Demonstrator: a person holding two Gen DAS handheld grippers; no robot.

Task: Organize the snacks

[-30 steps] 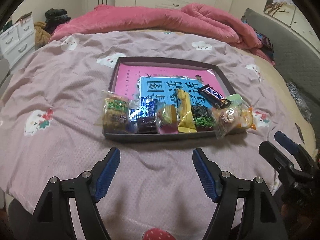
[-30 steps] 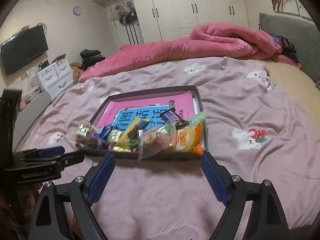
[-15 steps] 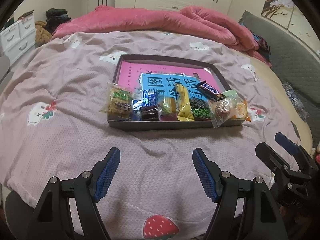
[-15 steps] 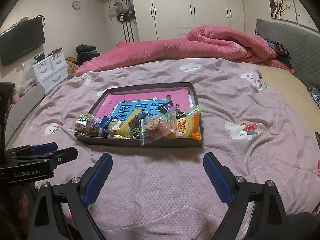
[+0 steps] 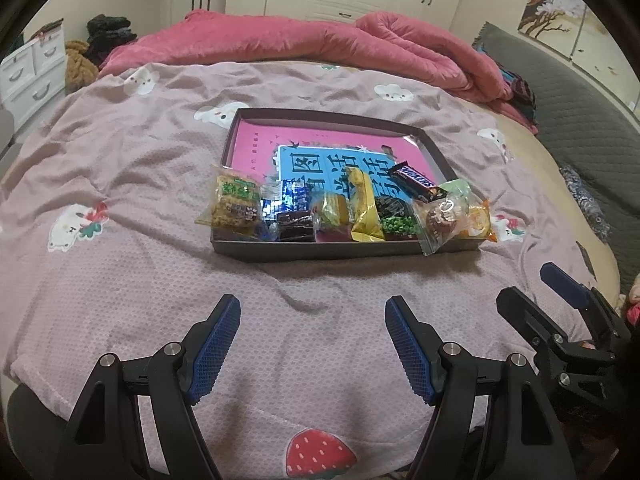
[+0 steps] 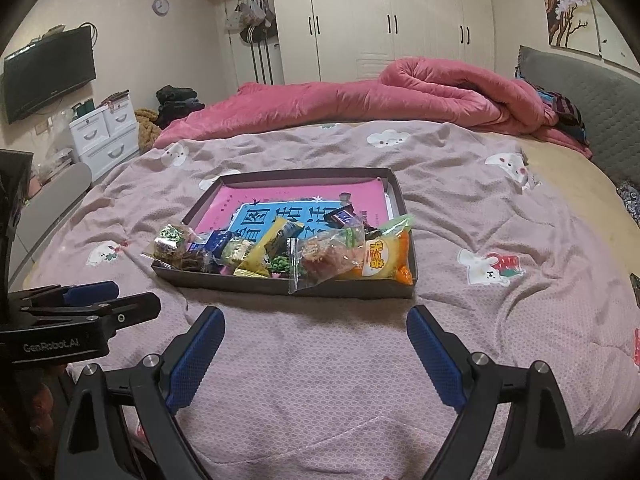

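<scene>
A dark shallow tray [image 5: 328, 114] [image 6: 304, 174] lies on the bed, lined with a pink and blue sheet. Several wrapped snacks crowd its near edge: a green-labelled cracker pack [image 5: 234, 202], a yellow packet [image 5: 364, 204] [image 6: 266, 250], a Snickers bar [image 5: 416, 182] [image 6: 344, 216], a clear bag with a brown cake [image 5: 440, 218] [image 6: 326, 254] and an orange-yellow pack [image 6: 384, 260]. My left gripper [image 5: 312, 312] hangs open over the sheet, short of the tray, with nothing between its fingers. My right gripper [image 6: 316, 320] is open too, also empty and on the near side of the tray.
The bed carries a mauve sheet [image 5: 120, 264] printed with bunnies and strawberries. A rolled pink quilt [image 6: 400, 92] lies at the far side. A grey headboard [image 6: 592, 92] stands to the right, white drawers [image 6: 104, 136] and a wall TV [image 6: 48, 72] to the left.
Both grippers have drawn back and tilted a little, so the tray sits farther off and more of the room shows. The right gripper's jaws have spread slightly wider. The snacks have not moved.
</scene>
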